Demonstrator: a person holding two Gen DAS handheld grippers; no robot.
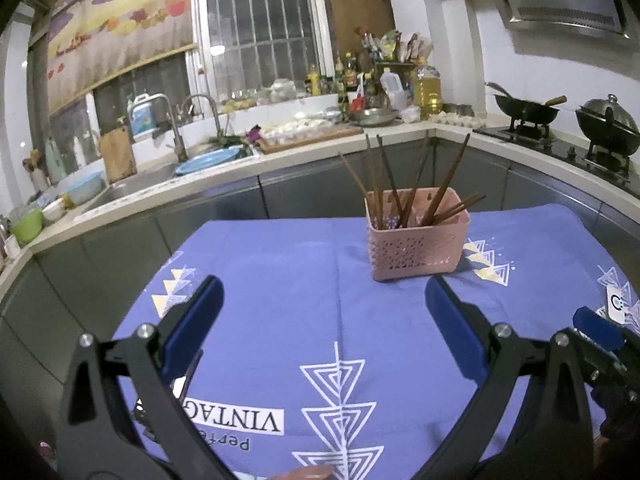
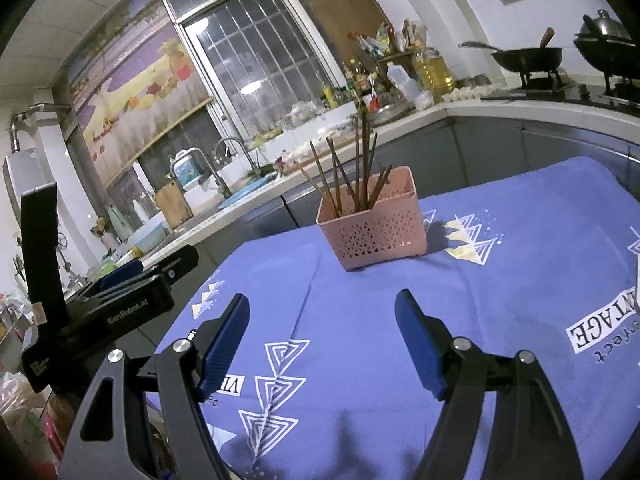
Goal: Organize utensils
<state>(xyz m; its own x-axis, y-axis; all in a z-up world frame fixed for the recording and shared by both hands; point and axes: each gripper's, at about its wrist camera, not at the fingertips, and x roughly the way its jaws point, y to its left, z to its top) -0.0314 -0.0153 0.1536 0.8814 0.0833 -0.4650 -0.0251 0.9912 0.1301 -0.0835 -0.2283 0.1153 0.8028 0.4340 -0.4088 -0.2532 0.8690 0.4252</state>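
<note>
Nearest, the left gripper (image 1: 324, 300) hangs over the blue cloth (image 1: 280, 280) with its jaws spread wide and nothing between them. Beside it the right gripper (image 2: 322, 320) is just the same: jaws wide apart, empty, above the cloth. Both point forward and slightly down toward the far part of the table (image 2: 540, 208). There a pink basket (image 1: 418, 246) stands upright on the cloth, well apart from both grippers. Brown chopsticks (image 1: 390, 188) stand in it, fanned out and leaning different ways, their tops well above the rim. Past the table runs a counter (image 1: 224, 172) with a sink (image 1: 132, 184), a cutting board (image 1: 312, 138) and bottles (image 1: 348, 76); to the right, two woks (image 1: 524, 110) sit on the stove.
</note>
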